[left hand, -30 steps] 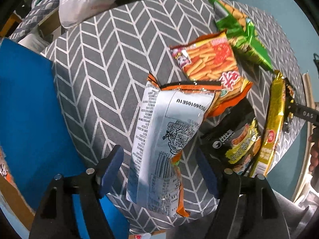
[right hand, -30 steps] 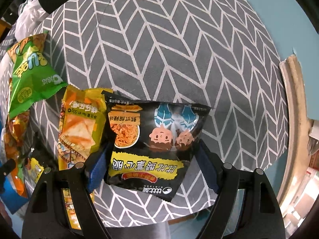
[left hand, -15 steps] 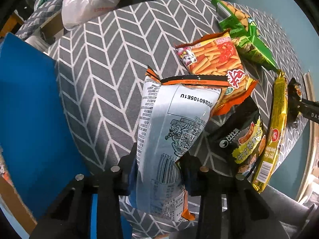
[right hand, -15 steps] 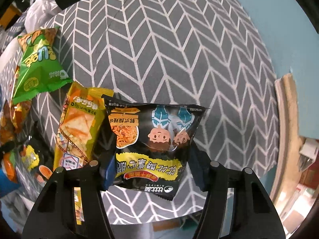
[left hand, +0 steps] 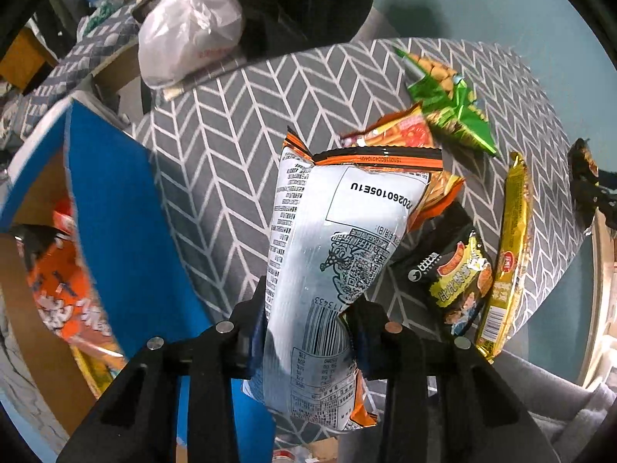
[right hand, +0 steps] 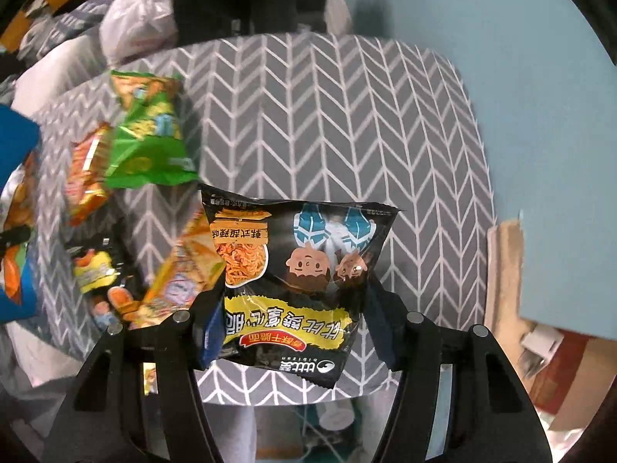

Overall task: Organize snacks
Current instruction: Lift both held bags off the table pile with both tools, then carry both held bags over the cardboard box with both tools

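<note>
Grey chevron tablecloth [left hand: 239, 162] covers a round table against a teal floor; a white plastic bag [left hand: 185, 46] sits at the far edge. Two pickups are in hand at once, both at the lift stage.

Left gripper [left hand: 308, 328] is clamped on the silver-backed snack bag [left hand: 335, 254], orange-trimmed, printed back w/ barcode facing the camera. Jaws were just closing and are now pressed into the bag's lower sides, which are visibly pinched in. Bag hangs lengthwise away from the fingers, above the other packs. Just to its left stands a blue-walled box [left hand: 115, 212] w/ an orange pack [left hand: 61, 285] already inside, judged to be the drop-off.

Right gripper [right hand: 289, 324] is clenched on the black noodle-snack pack [right hand: 293, 274], jaws just closed, pads squeezing both side edges; pack is crumpled at the right pad and held clear of the cloth.

Left on the table: green pack [left hand: 451, 108], red-orange stick-snack pack [left hand: 401, 135], a second black pack [left hand: 451, 277], long yellow pack [left hand: 509, 247].

Next move, as judged: both packs to be carried over to the blue box and let go above its opening. Silver bag is long and floppy, so enough height is needed to clear the box wall. Squeeze should be kept light; contents are prob. crushable. Remaining four packs to be fetched after.
</note>
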The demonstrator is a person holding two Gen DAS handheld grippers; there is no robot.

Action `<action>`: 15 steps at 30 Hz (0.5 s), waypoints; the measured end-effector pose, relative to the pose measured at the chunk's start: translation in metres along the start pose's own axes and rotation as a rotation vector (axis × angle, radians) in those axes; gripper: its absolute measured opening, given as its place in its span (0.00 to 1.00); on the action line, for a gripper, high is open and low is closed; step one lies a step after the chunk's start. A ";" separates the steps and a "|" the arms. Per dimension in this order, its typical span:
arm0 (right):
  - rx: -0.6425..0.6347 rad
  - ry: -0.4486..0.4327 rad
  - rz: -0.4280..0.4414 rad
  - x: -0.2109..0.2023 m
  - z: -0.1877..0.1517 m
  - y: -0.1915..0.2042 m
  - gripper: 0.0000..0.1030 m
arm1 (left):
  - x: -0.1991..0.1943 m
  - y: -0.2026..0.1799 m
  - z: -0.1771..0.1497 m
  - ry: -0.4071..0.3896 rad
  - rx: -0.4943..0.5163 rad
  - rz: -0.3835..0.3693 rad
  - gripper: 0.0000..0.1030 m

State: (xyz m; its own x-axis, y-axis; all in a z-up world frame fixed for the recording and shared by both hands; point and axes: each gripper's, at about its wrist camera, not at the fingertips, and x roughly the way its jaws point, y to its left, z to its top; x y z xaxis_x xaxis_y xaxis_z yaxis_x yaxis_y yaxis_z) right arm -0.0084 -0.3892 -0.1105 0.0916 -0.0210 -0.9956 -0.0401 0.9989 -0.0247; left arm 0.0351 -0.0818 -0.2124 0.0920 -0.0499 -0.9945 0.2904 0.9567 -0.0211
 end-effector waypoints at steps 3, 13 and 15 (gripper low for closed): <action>-0.026 -0.023 0.014 -0.011 0.005 0.021 0.60 | -0.019 -0.001 0.002 -0.021 0.000 0.003 0.36; -0.160 -0.083 0.079 -0.048 0.037 0.071 0.60 | -0.063 -0.002 0.001 -0.091 -0.007 0.016 0.36; -0.188 -0.093 0.094 -0.055 0.041 0.082 0.60 | -0.071 0.001 0.000 -0.095 -0.018 0.021 0.36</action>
State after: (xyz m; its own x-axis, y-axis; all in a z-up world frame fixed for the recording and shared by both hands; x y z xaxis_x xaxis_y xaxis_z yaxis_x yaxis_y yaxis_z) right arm 0.0237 -0.3046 -0.0545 0.1695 0.0844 -0.9819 -0.2363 0.9707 0.0427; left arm 0.0284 -0.0767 -0.1416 0.1878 -0.0559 -0.9806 0.2706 0.9627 -0.0030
